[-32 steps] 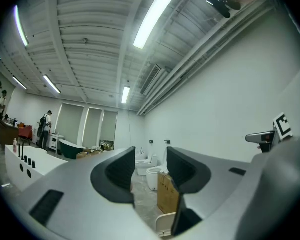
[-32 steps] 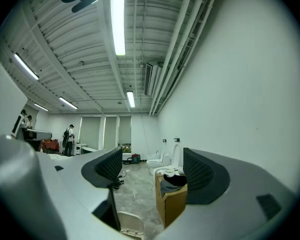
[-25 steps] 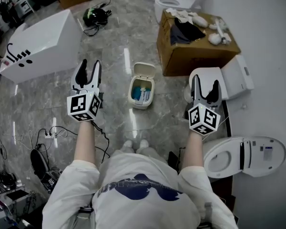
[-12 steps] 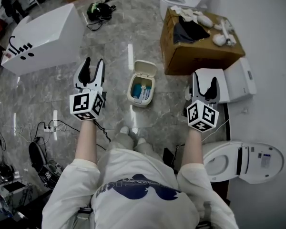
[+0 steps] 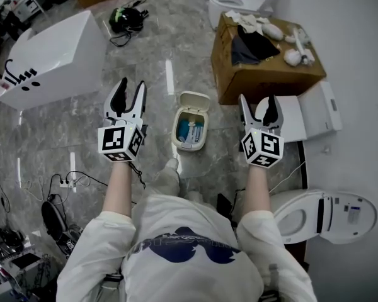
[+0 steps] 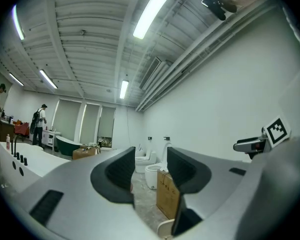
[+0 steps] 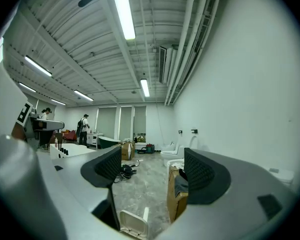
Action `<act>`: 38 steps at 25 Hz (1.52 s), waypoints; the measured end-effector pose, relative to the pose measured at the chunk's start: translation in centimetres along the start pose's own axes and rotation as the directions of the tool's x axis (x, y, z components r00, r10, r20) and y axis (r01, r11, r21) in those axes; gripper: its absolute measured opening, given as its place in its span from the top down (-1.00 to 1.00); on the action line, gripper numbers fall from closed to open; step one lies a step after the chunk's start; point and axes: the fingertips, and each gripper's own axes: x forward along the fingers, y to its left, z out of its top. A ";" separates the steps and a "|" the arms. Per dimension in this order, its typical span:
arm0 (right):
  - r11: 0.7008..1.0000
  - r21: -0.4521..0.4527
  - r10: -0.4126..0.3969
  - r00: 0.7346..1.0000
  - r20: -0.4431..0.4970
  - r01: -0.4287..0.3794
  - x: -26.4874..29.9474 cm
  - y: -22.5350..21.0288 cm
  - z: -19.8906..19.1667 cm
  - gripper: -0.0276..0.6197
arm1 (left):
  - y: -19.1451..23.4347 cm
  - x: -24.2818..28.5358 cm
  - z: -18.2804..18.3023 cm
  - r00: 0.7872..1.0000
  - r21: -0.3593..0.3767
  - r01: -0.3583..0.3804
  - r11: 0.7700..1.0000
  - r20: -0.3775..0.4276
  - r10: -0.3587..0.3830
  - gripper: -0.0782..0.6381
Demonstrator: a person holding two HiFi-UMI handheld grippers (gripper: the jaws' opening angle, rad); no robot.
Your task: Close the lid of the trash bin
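Trash bin (image 5: 190,133) stands on the grey marble floor (image 5: 157,36) just ahead of the person's feet, between the two grippers. Its lid (image 5: 194,100) is raised and tilted back on the far side, exposing blue and white contents.

Head view: the left gripper (image 5: 130,88) is held to the left of the bin and the right gripper (image 5: 257,103) to its right. Both are apart from the bin. A cardboard box (image 5: 271,74) sits on the far right with cloth and white items on top. A toilet (image 5: 331,209) stands near right, against the wall. A white bathtub (image 5: 47,52) lies far left.

Left gripper view: the jaws stand apart with nothing between them. The gripper is released and points level down the room. The edge of the cream lid shows at the bottom of the gap, with the side of the cardboard box beyond it.

Right gripper view: the jaws are spread wide and empty. The gripper is released. The upright lid shows low in the gap, nearer the left jaw. The cardboard box stands beside the right jaw, and open floor runs to the far wall.
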 end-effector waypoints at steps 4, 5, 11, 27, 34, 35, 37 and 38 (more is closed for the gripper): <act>0.998 -0.050 0.024 0.999 -0.043 -0.026 4.5 2.2 -0.5 -0.30 | 3.1 3.7 -0.8 1.000 -0.032 0.027 0.999 -0.006 -0.027 0.27; 0.998 -0.055 0.023 0.998 -0.055 -0.026 5.7 2.7 -0.8 -0.30 | 3.8 4.7 -1.1 0.999 -0.038 0.036 0.999 -0.011 -0.037 0.27; 0.997 -0.076 -0.024 0.993 -0.118 0.015 10.5 4.4 -2.4 -0.31 | 5.8 10.9 -3.3 0.991 -0.069 0.129 0.989 -0.040 -0.132 0.27; 0.994 -0.109 -0.016 0.964 -0.266 -0.013 15.9 4.2 -7.1 -0.31 | 1.4 20.0 -6.2 0.964 -0.154 0.249 0.956 -0.055 -0.260 0.27; 0.954 -0.179 0.137 0.882 -0.450 -0.240 18.5 5.1 -14.3 -0.33 | 0.1 21.8 -8.0 0.964 -0.129 0.240 0.962 -0.083 -0.252 0.27; 0.939 -0.192 0.164 0.861 -0.481 -0.286 18.8 5.6 -15.7 -0.33 | 0.1 21.9 -8.4 0.965 -0.128 0.234 0.964 -0.088 -0.246 0.27; 0.899 -0.219 0.210 0.813 -0.544 -0.379 19.2 6.5 -18.7 -0.33 | 0.2 22.0 -9.2 0.967 -0.126 0.223 0.967 -0.095 -0.236 0.27; 0.876 -0.224 0.234 0.782 -0.577 -0.427 19.4 7.0 -20.3 -0.32 | 0.4 22.1 -9.6 0.968 -0.125 0.216 0.968 -0.099 -0.229 0.27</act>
